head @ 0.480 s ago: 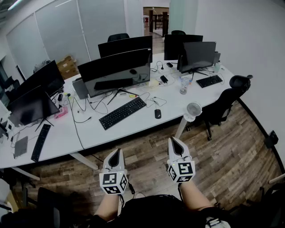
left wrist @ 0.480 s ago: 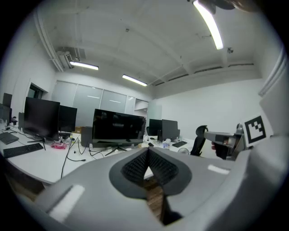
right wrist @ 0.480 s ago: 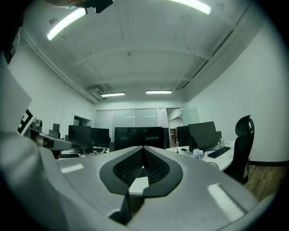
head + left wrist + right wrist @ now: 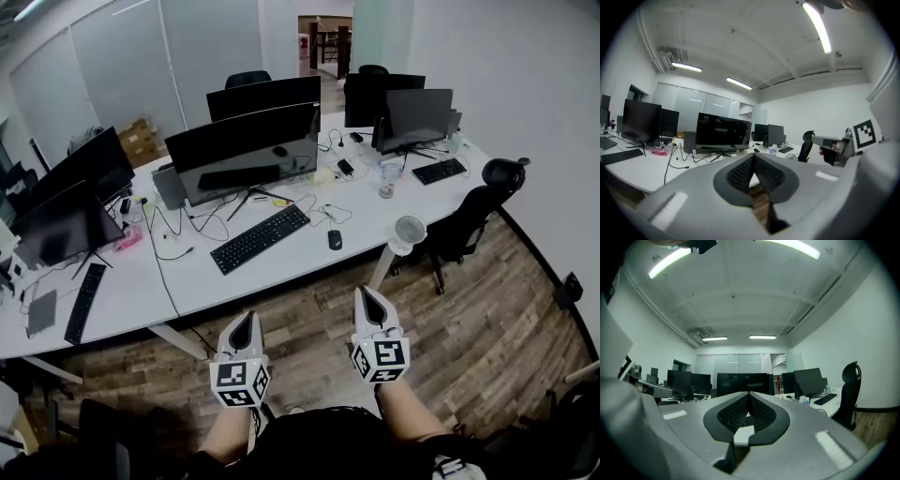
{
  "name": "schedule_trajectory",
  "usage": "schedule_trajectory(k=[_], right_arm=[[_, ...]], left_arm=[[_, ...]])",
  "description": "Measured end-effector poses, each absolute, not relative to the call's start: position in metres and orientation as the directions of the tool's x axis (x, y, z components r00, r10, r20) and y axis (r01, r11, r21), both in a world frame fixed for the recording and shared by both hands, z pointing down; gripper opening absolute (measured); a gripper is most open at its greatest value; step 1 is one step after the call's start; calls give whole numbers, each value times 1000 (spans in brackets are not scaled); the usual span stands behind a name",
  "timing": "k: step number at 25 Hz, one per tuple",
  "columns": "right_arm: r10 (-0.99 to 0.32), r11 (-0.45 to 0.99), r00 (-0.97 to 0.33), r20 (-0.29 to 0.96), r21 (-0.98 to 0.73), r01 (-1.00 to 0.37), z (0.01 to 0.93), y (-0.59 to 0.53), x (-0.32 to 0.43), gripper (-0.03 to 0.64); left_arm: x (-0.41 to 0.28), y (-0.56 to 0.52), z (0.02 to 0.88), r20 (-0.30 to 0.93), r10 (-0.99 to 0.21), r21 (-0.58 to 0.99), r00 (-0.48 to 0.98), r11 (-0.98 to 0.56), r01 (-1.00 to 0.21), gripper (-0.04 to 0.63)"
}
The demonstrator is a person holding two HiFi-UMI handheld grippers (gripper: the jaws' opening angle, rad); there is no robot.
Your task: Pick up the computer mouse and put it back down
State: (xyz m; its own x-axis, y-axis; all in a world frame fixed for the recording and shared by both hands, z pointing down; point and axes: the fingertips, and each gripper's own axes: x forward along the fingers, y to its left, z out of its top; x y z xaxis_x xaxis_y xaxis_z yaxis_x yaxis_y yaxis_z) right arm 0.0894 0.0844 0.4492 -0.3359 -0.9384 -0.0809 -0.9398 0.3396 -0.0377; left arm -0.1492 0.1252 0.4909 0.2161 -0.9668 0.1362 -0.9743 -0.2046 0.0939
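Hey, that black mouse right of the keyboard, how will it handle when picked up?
The computer mouse looks small and rigid, so probably light. Its rounded dark shell may slip in a pinch. It lies flat on the white desk, so rolling seems unlikely.

Head view looks steeply down over the white desk (image 4: 370, 225); the 2 gripper views face it level from nearby, sharing its curved monitor (image 4: 246, 155).
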Motion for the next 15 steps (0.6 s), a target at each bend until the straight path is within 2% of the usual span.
schedule_trajectory(k=[15], right_arm=[[-957,280,-279,-84,-6,-960,456,65,59,-2]], left_arm=[[-187,90,499,121,-959,102,256,-245,-964,54]])
